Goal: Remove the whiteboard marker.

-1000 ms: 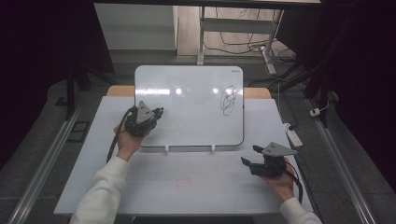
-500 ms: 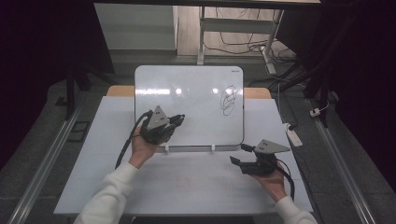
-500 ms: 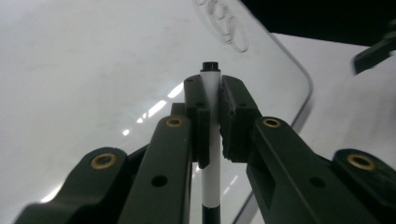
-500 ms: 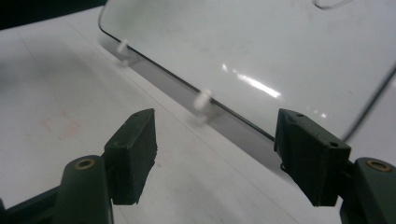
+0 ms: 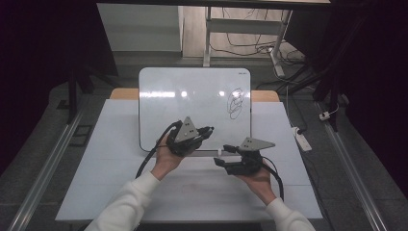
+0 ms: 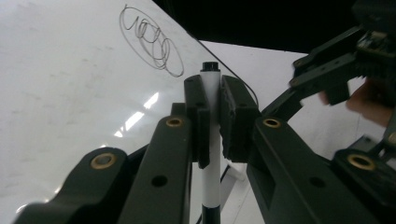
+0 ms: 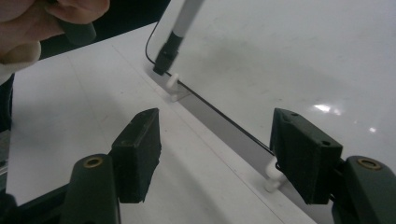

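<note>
The whiteboard (image 5: 192, 106) is looking glossy and smooth, throwing back lamp glints. The marker (image 6: 211, 121) is showing a smooth white plastic barrel. The jaws' black pads (image 7: 137, 154) are looking matt and rough-edged, with brass-coloured rivets at 6 o'clock. The table (image 5: 110, 159) is looking matt white.

Left tool (image 5: 208, 130) clamped, right tool (image 5: 222, 155) jaws apart, closing

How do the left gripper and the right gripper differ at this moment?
The left gripper is shut on a white marker; the right gripper is open with nothing between its pads, though its jaws have just been closing. The left gripper is over the whiteboard, the right over the table in front of it. Both are black and hand-held.
</note>
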A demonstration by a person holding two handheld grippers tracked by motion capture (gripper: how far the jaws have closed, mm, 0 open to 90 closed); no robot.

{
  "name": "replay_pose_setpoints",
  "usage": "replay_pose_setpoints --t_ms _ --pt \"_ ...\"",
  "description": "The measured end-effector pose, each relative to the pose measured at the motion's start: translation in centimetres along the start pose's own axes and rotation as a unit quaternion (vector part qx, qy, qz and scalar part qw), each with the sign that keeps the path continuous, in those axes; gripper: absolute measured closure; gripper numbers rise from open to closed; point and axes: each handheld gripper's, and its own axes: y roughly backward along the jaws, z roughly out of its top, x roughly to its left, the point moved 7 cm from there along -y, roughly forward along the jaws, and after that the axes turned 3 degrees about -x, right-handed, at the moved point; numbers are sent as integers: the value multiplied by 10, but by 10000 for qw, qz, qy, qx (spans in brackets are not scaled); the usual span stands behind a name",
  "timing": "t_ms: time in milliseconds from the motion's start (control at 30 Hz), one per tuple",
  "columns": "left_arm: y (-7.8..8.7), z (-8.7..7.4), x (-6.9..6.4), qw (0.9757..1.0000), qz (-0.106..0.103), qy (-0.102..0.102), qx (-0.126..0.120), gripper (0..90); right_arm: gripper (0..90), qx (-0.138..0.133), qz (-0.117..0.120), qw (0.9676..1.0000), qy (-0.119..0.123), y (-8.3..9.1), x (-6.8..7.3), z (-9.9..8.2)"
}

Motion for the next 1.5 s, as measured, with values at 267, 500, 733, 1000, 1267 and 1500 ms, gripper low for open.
replay_pose_setpoints --t_ms 267,500,733,1000,1267,1500 --pt "-8 3 -9 9999 -139 17 -24 819 414 101 207 9995 -198 -22 10 10" --pt "-13 3 -15 9998 -200 6 5 819 506 169 327 9980 -514 -36 13 18" --pt "-17 2 -20 9997 -238 -17 19 819 652 219 381 9954 -857 -43 13 20" --pt "-18 2 -24 9997 -238 -62 33 815 759 399 340 9918 -1169 -45 7 16" --pt "-17 3 -25 9991 -414 130 -41 731 776 389 255 9921 -1169 -43 4 15" --pt "9 1 -5 9991 -131 370 -185 587 777 247 106 9937 -1090 -36 -4 17"
